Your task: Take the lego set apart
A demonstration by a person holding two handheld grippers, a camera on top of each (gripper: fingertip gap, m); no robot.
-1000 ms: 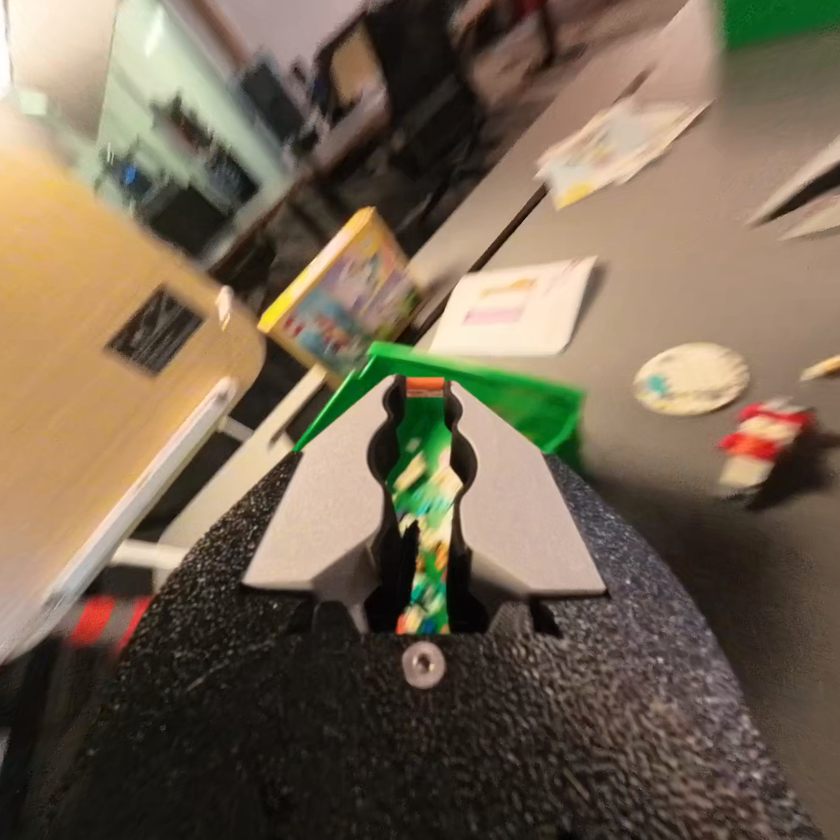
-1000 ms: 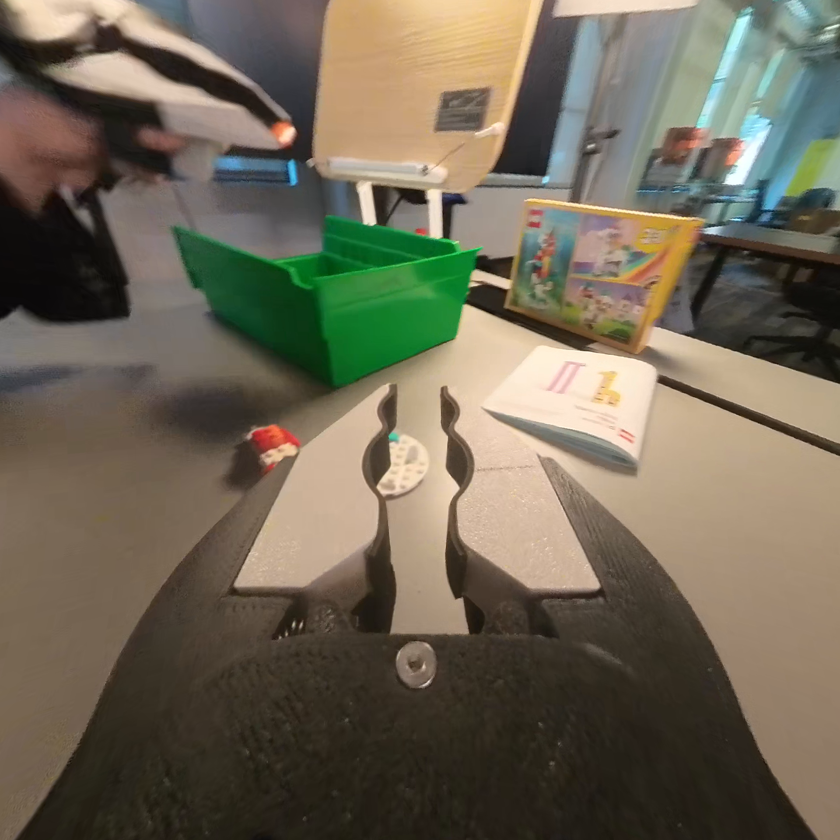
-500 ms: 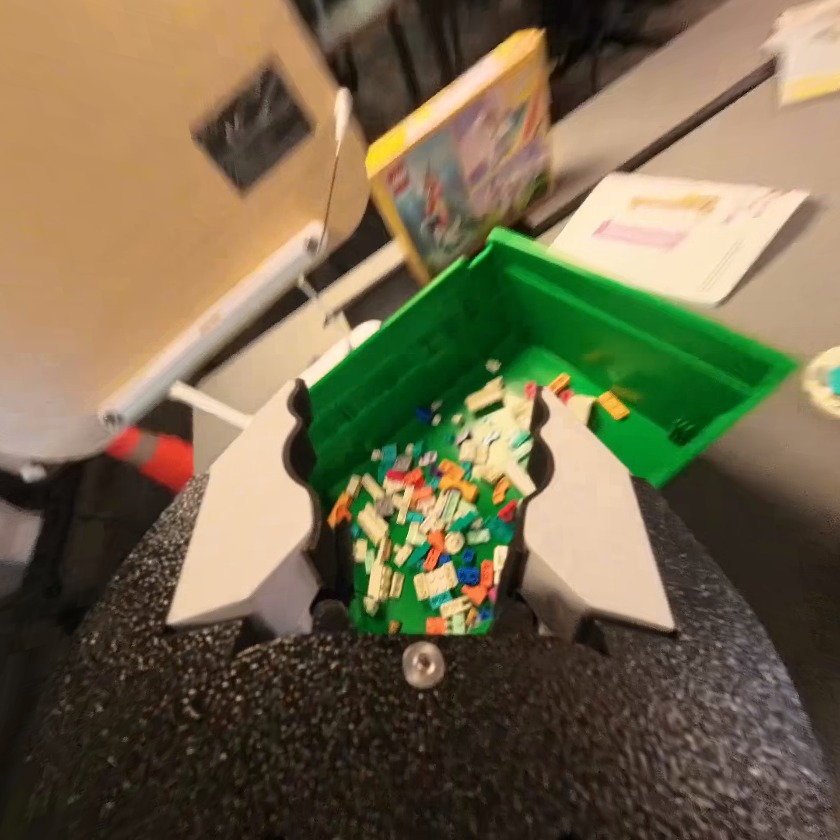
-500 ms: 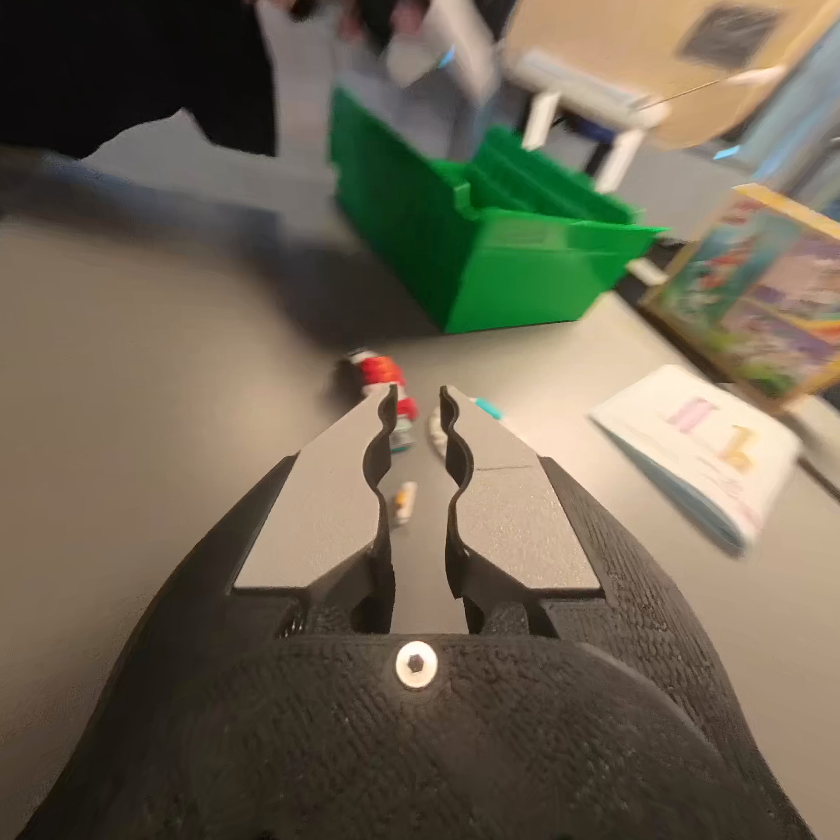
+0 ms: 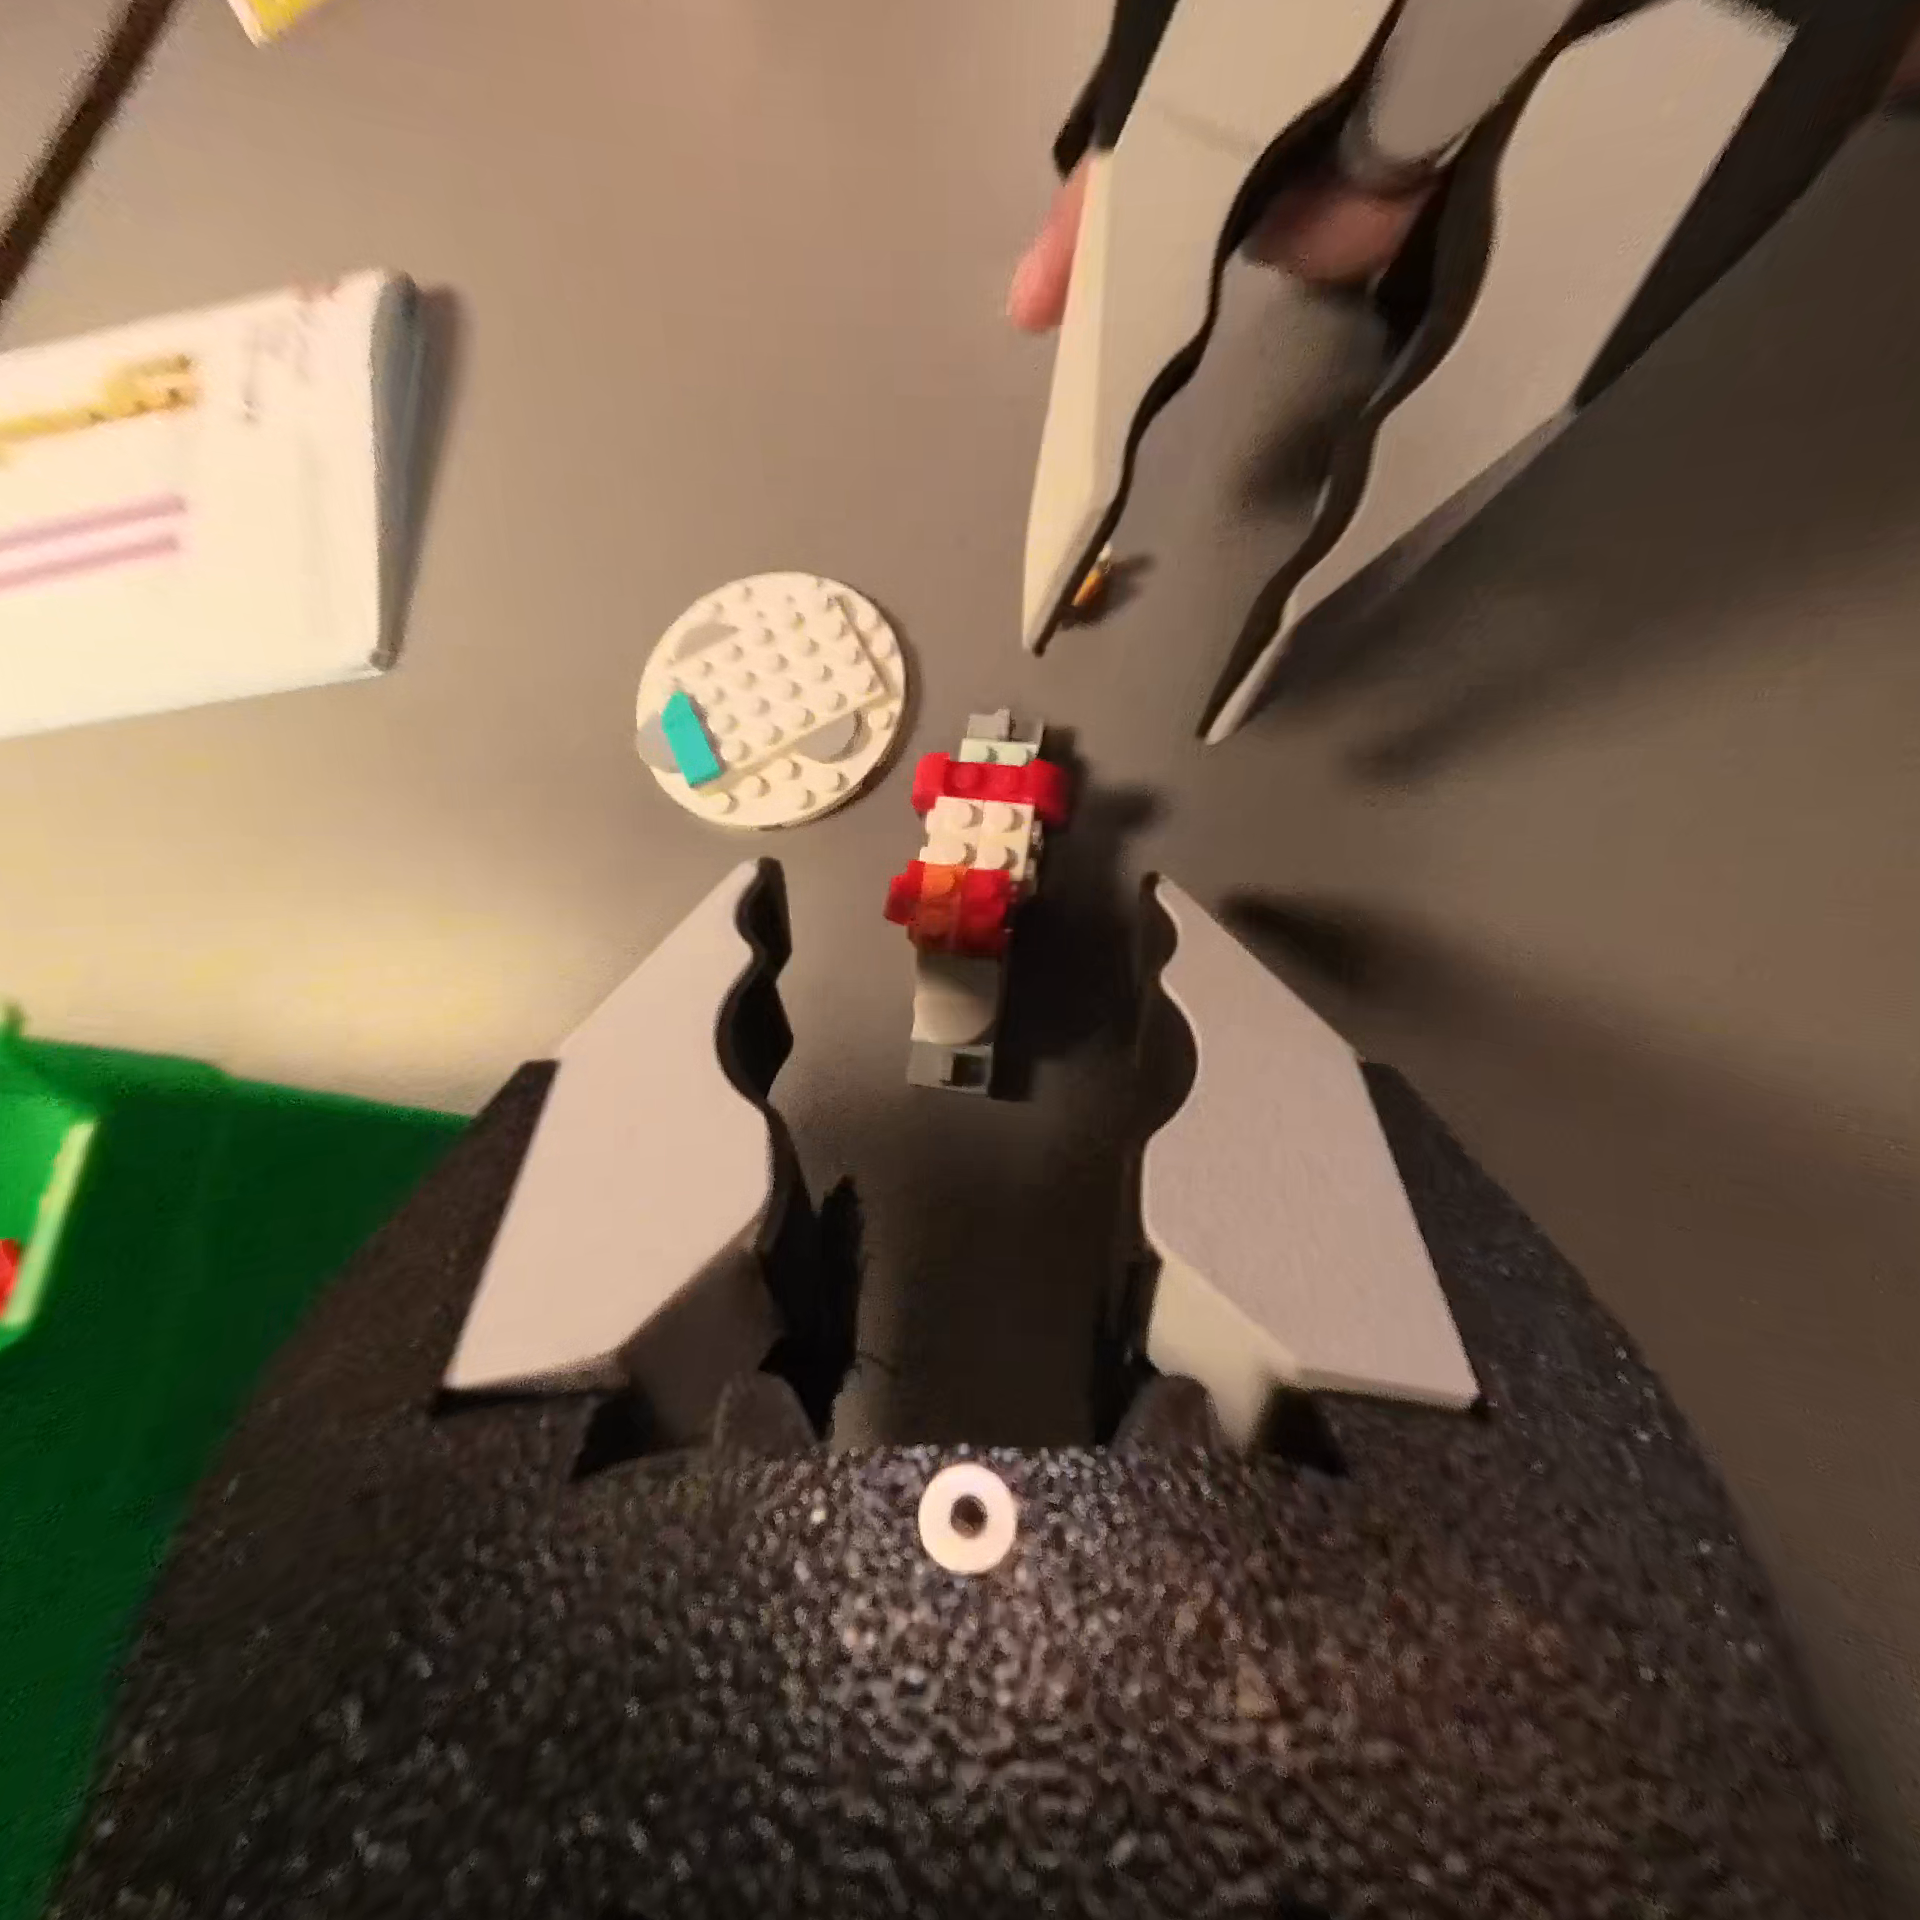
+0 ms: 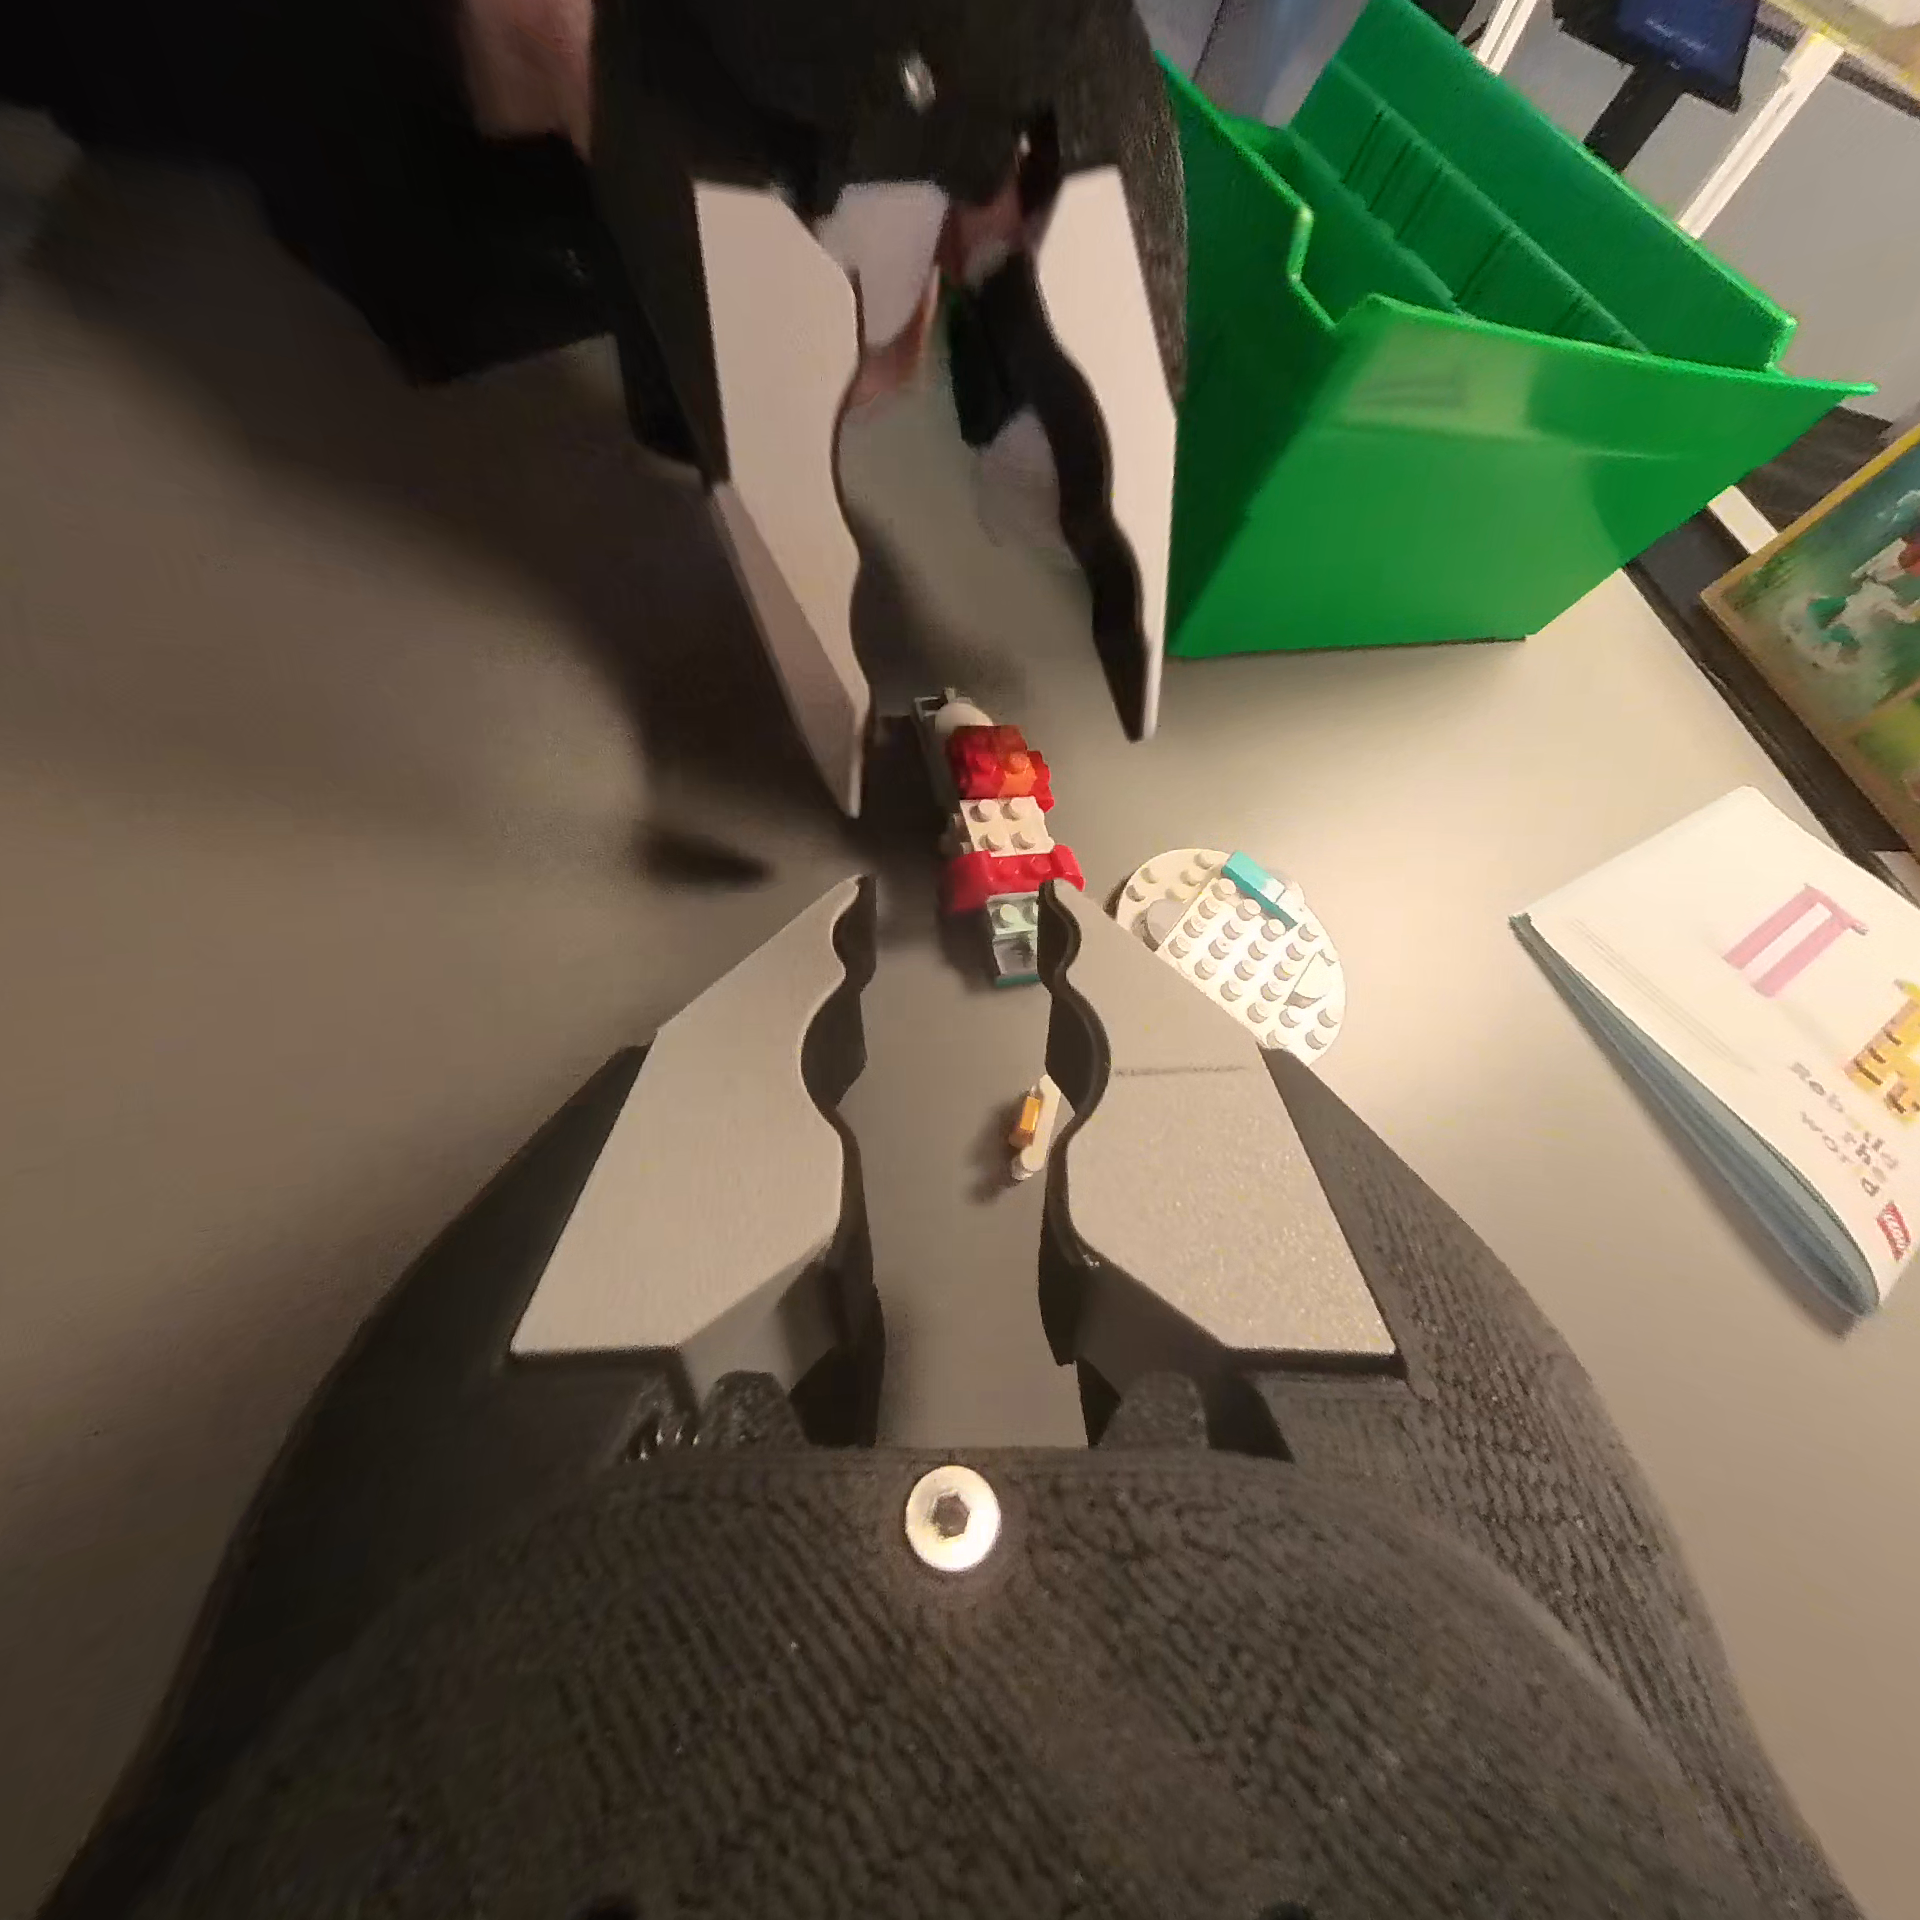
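Observation:
A small lego model [image 5: 977,904] of red, white and grey bricks lies on the grey table [image 5: 727,312]. My left gripper [image 5: 958,883] is open, and the model lies between its fingertips without either pad touching it. My right gripper [image 6: 953,891] is open and empty, facing the left gripper from the model's [image 6: 997,831] other end, whose mint tip lies just beside its right finger [image 6: 1101,987]. The left gripper also shows in the right wrist view [image 6: 992,764], with a fingertip on each side of the model. A round white studded plate [image 5: 774,698] with a teal piece lies beside the model.
A green bin [image 6: 1455,468] stands behind the model, and its edge shows at the lower left of the left wrist view [image 5: 208,1195]. A booklet [image 6: 1745,1039] and a picture box [image 6: 1829,623] lie to the right. A tiny orange and white piece [image 6: 1031,1127] lies between my right fingers. One gripper's finger ends stand about 4 centimeters off the other's. My left tips are roughly 5 centimeters from the round white studded plate [image 5: 774,698]. It is also in sight in the right wrist view [image 6: 1232,944].
My left gripper carried a small orange piece over the bin, opened wide there, then swung down over the model and narrowed somewhat. My right gripper moved up to the model and opened a little.

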